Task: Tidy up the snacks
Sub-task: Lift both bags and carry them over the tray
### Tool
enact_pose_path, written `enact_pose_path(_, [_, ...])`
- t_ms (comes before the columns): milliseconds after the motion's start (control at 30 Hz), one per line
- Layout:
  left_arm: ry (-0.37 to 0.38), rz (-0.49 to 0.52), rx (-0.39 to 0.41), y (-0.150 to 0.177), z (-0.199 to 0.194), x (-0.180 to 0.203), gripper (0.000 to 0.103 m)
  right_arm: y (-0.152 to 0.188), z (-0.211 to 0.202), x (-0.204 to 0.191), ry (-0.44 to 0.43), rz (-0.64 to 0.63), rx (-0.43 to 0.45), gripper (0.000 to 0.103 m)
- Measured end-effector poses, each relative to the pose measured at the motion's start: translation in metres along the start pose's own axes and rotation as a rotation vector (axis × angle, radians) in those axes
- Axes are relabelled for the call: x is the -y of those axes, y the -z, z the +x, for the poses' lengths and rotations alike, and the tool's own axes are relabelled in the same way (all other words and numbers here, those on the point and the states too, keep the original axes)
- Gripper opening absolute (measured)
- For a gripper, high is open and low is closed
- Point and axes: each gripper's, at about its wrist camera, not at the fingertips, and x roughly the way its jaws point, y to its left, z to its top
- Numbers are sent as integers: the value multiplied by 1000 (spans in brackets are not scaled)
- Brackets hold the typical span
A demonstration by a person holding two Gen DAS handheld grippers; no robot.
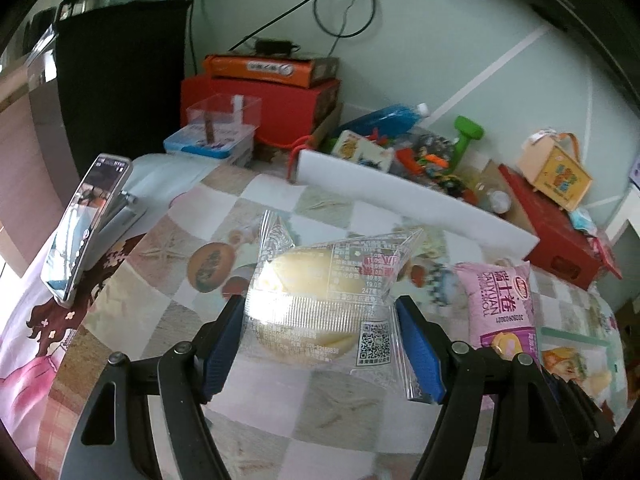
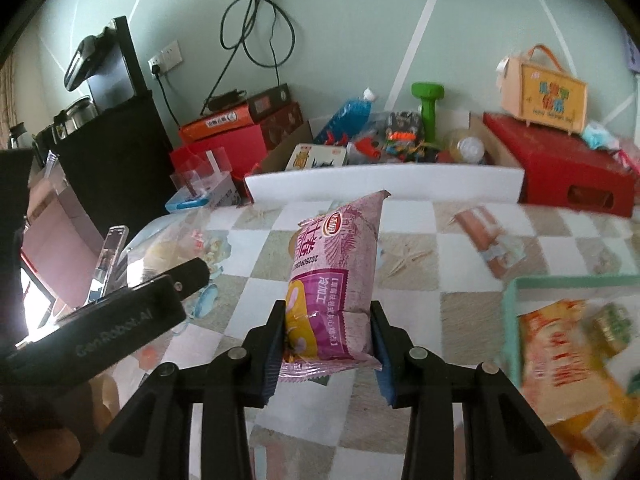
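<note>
**K:** Clear-film bun pack (image 1: 320, 304) sits in the left gripper (image 1: 320, 344), left wrist view. Blue pads (image 1: 220, 350) pinch both sides of the wrapper; claw is about pack-width and closed on it. Pack looks held up off the checked tablecloth (image 1: 168, 304), though I can't be sure the near end is clear.

**M:** Grip quality?

**K:** Pads bite mostly film at the seal end, bun is further forward. My call: keep the squeeze light so the bun doesn't crush, move slowly so the film doesn't slip.

**M:** Room on that side?

**K:** Phone on a stand (image 1: 86, 224) off to the left, white foam board (image 1: 400, 196) across the back edge with toy clutter behind it. Cloth in between is open. Pink roll pack (image 1: 496, 300) is just to the right, so the two loads are near each other.

**M:** Right wrist view?

**K:** Right gripper (image 2: 328, 344) is clamped narrow on the pink roll pack (image 2: 336, 280), gripping its lower third. Pack stands upright, top leaning slightly toward the back. Held above the cloth, as far as I can judge.

**M:** Where does it go?

**K:** Likely the mint-green tray (image 2: 516, 292) at the right, already holding an orange packet (image 2: 560, 360). Its near wall is the edge to clear: lift over it, don't drag across.

**M:** Hazards?

**K:** Left gripper's body (image 2: 120, 320) is close on the left, and a sausage stick (image 2: 488, 240) lies on the cloth ahead and to the right. Swing right first, and keep the arms apart.
</note>
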Motion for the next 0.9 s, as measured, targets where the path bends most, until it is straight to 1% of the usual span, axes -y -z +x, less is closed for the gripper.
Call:
enact_pose_path(133, [28,36,20,-3,-24,23,76,-6,-21,8,20,10,18,41])
enact_pose_path(300, [67,92,38,-1,-52,54,76,-10,-49,27,57,41,29,41])
enact_pose_path(433, [104,133,51,3,-72,79,76,-14,-77,48,110,57,54,42])
enact_pose_path(500, [137,176,57,7,-82,99,76,-13,-93,63,144,71,67,42])
enact_pose_path(533, [155,192,55,9,-85,108,76,-11,-102,73,175,82,70,42])
enact_pose_path(633, [229,258,33,22,-93,141,76,2,-121,102,263,121,64,42])
enact_pose_path(700, [276,301,3,34,-95,164,76,15,-133,124,320,150,41,42])
enact_pose_path(800, [345,355,-57,54,-93,195,76,28,-146,149,372,185,18,42])
enact_pose_path(900, [381,386,-99,68,-88,216,76,39,-154,167,395,201,-1,42])
